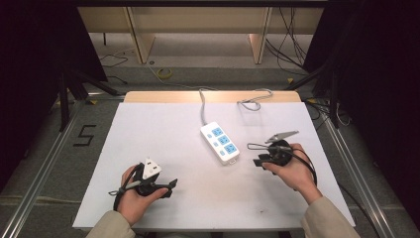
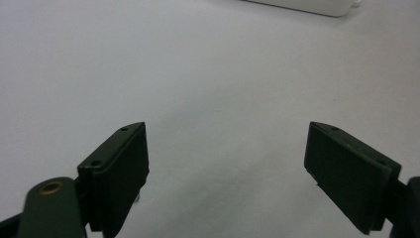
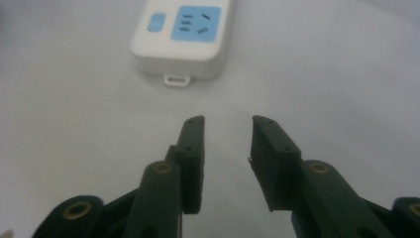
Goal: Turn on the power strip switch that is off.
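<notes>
I have the power strip (image 1: 220, 143) lying flat near the middle of the desk (image 1: 148, 148), sockets up, its grey cord (image 1: 202, 104) running off the far edge, so both hands can come at it from my side without crossing the lead. My right gripper (image 3: 227, 124) sits just to the right of the strip, aimed at its near short end, where the small hanging tab (image 3: 177, 80) and the nearest blue socket (image 3: 196, 24) show in the right gripper view. Its fingers (image 3: 192, 148) stand apart with nothing between them and touch nothing, only bare white desk in the gap. I judge that this aim sets up a pinch on that end of the strip, or a hold to steady it. My left gripper (image 2: 228, 144) rests low at the near left of the desk, well apart from the strip, with its fingers (image 2: 121, 168) spread wide and empty over the surface; a corner of the strip shows at the top of the left gripper view. Parked there, it keeps out of the right hand's way while waiting.
</notes>
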### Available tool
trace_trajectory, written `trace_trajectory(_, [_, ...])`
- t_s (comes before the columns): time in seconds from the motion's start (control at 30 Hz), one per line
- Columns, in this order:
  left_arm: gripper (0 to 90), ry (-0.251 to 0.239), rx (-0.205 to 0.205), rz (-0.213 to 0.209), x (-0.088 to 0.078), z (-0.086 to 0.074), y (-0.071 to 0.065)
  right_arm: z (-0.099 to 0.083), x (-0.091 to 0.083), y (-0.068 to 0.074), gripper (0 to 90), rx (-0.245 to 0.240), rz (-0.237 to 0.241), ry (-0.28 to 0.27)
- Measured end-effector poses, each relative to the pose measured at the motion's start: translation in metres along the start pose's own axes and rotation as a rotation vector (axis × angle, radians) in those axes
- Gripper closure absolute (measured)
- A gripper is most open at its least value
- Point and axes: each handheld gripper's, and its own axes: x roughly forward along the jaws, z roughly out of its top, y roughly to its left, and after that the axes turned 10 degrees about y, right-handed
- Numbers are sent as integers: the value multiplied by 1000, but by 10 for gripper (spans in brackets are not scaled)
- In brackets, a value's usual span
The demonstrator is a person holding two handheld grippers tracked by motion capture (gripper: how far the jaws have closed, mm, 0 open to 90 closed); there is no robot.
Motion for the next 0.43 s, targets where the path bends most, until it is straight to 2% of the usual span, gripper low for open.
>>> trace_trajectory(0.07, [170, 2, 2, 4, 0, 0, 0, -17, -5, -3, 605, 15, -5, -50])
trace_trajectory(0.2, [170, 9, 5, 3, 2, -1, 0, -42, -10, -4, 529, 9, -21, -128])
trace_trajectory(0.43, [167, 19, 11, 2, 4, 0, 2, -57, -11, -8, 472, 12, -61, -198])
